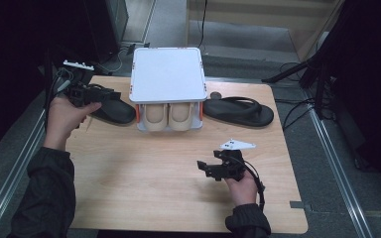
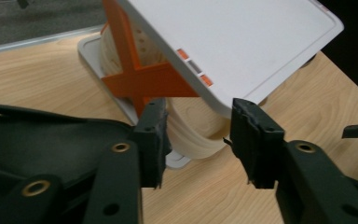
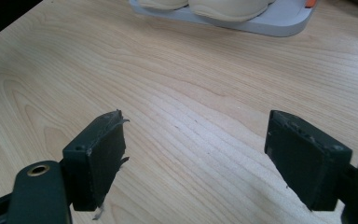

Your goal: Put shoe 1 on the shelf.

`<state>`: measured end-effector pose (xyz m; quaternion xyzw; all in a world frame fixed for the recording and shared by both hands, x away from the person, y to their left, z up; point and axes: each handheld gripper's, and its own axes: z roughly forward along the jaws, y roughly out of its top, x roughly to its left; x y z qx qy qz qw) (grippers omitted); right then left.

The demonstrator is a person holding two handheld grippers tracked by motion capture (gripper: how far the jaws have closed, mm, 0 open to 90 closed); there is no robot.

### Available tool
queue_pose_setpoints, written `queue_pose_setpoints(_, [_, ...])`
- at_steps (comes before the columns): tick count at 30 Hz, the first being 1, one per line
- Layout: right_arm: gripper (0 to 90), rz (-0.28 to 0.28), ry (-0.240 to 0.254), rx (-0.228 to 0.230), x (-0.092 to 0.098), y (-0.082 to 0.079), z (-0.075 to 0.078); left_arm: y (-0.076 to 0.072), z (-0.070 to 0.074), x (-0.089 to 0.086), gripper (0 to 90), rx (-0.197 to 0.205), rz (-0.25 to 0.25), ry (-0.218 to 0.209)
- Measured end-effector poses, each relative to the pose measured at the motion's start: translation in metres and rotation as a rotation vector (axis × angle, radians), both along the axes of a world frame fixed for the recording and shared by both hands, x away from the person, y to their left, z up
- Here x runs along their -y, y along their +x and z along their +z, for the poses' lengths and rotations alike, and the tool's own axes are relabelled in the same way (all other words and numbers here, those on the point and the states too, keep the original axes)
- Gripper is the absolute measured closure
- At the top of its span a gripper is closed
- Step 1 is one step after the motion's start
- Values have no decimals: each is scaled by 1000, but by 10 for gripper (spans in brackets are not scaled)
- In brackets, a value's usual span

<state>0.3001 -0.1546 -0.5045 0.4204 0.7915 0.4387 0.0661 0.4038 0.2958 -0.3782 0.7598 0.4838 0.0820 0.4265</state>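
The left gripper point(image 1: 100, 94) is hovering half open, gripping nothing, the black sandal point(image 1: 113, 111) lying directly beneath its jaws, seemingly lined up for a pickup. The right gripper point(image 1: 204, 166) is idling wide open over bare table point(image 1: 144, 178), well short of the shoe rack point(image 1: 167, 74).

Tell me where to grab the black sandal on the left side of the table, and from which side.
Grip the black sandal across its strap, coming down from above: it lies flat on the table, sole down, so the raised strap is probably the easiest part for the left gripper to close on.
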Motion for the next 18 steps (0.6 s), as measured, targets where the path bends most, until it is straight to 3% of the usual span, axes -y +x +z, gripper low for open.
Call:
queue_pose_setpoints(3, [201,6,-3,0,-2,1,0,0,-4,-3,795,0,14,6])
queue_pose_setpoints(4, [202,9,4,-2,-3,3,0,0,-10,-5,820,-2,31,32])
queue_pose_setpoints(7, [203,14,5,-10,-6,6,-1,0,-17,-9,892,-12,47,50])
queue_pose_setpoints(18, [210,63,-34,-8,-21,13,-1,7,-49,-20,899,1,145,71])
